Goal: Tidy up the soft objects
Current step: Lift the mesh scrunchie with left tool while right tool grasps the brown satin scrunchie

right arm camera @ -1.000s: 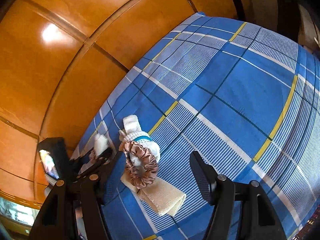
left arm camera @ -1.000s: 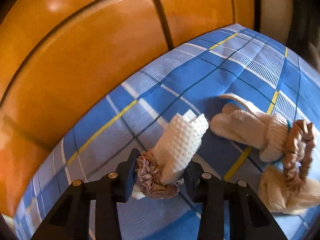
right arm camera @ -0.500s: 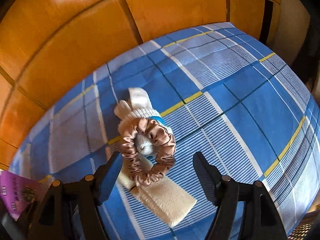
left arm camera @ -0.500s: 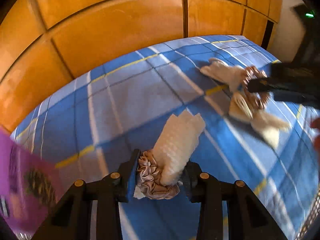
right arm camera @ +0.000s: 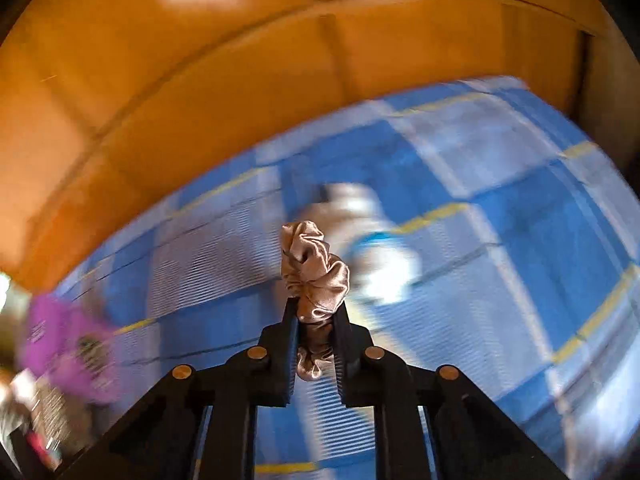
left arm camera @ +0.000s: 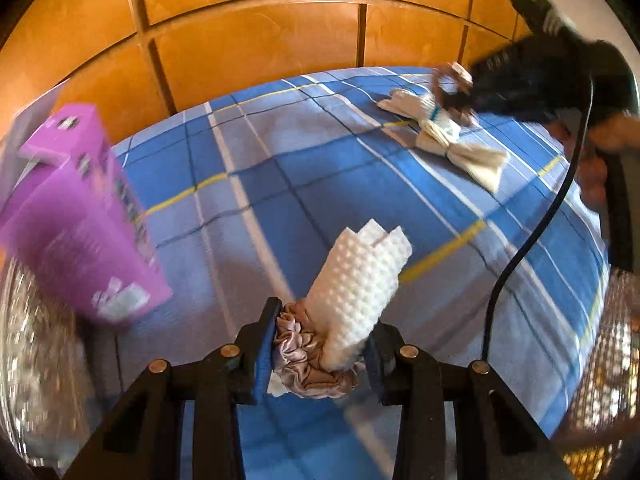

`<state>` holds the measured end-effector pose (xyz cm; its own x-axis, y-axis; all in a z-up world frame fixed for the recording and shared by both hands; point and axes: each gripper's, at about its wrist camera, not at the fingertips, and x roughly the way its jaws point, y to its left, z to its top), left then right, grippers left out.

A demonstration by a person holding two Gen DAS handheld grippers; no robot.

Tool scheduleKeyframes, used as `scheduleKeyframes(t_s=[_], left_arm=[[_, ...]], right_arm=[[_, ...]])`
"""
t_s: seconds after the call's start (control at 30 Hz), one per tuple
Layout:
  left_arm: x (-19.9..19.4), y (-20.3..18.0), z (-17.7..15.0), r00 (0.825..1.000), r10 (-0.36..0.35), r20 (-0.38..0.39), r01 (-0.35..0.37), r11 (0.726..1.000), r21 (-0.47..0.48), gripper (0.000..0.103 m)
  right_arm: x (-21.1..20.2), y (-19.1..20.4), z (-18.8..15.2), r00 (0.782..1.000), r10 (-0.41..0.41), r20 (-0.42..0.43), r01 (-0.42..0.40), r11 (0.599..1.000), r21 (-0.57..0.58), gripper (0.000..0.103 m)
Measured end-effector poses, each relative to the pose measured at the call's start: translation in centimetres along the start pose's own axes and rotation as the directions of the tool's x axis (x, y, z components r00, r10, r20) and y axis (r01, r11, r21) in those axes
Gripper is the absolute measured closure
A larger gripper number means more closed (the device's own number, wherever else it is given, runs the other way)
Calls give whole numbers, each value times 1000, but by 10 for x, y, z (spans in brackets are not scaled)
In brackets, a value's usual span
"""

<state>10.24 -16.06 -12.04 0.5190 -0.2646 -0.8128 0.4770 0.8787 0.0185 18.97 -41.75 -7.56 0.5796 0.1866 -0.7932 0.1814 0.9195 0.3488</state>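
While left gripper (left arm camera: 320,354) jaws clamp white cloth roll (left arm camera: 358,294) — right gripper (right arm camera: 316,320) jaws pinch brown scrunchie (right arm camera: 314,276).

Box (left arm camera: 76,232) left, socks (left arm camera: 444,136) right, on bedspread (left arm camera: 320,184).

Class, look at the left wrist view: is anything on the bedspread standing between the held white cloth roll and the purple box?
Nothing visible does. The left gripper holds the cloth roll; only bare bedspread lies between it and the purple box, which is blurred.
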Motion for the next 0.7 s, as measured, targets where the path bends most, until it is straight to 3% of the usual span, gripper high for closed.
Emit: scheduleKeyframes(t_s=[0.07,0.13,0.23,0.3,0.43,0.57,0.7], left_arm=[[-9,6,-12,1000,-8,1,8,1000,-14,65],[-17,12,-21,1000,-9,7,9,1000,-25,65],[-19,16,-29,1000,-7,20,7,999,-33,64],[-15,15,-31,1000,0,21,0,1000,-28,64],[-5,7,-35,997,59,41,-60,998,17,64],[-4,2,-37,993,95,63,-99,994,51,63],[-4,7,-33,997,64,51,-65,998,25,66]], right_arm=[[6,20,-8,998,29,-47,-33,996,-82,89],[26,44,-22,986,34,-160,-62,983,-174,89],[56,70,-48,957,-95,-275,0,945,-327,89],[57,78,-55,959,-142,-246,39,923,-384,89],[58,74,-57,960,-124,-252,39,947,-319,89],[59,69,-57,964,-117,-237,35,946,-322,90],[56,73,-60,965,-127,-229,45,942,-333,90]])
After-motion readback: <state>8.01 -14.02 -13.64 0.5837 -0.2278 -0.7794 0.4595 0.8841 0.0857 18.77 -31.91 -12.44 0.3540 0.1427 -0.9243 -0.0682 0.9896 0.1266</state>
